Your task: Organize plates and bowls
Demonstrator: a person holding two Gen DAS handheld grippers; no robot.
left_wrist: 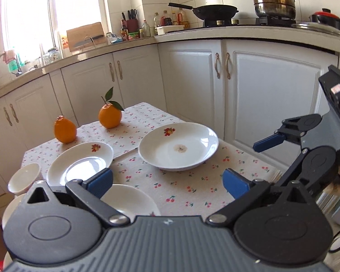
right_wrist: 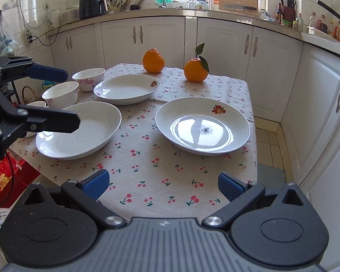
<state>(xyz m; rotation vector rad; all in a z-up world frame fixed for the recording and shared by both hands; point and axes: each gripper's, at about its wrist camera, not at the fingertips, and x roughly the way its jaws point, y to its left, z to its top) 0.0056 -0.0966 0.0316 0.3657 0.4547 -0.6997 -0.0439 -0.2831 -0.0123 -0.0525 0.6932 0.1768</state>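
Both grippers, left gripper [left_wrist: 167, 181] and right gripper [right_wrist: 163, 184], fingers spread, empty. Nearest plate [right_wrist: 202, 125]: glazed, slippery, brittle; pinch at raised rim.

Table [right_wrist: 229, 104] under cherry-print cloth [right_wrist: 147, 172]; 3 plates [right_wrist: 202, 125], 3 bowls [right_wrist: 60, 95], 2 oranges [right_wrist: 153, 60].

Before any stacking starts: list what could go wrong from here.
1. The bowls stand close to the table's left edge; a nudge from the left tongs could tip one off.
2. The plates are shallow and glossy; the open right tongs might slip on a thin rim.
3. The two oranges could roll if the cloth gets dragged.
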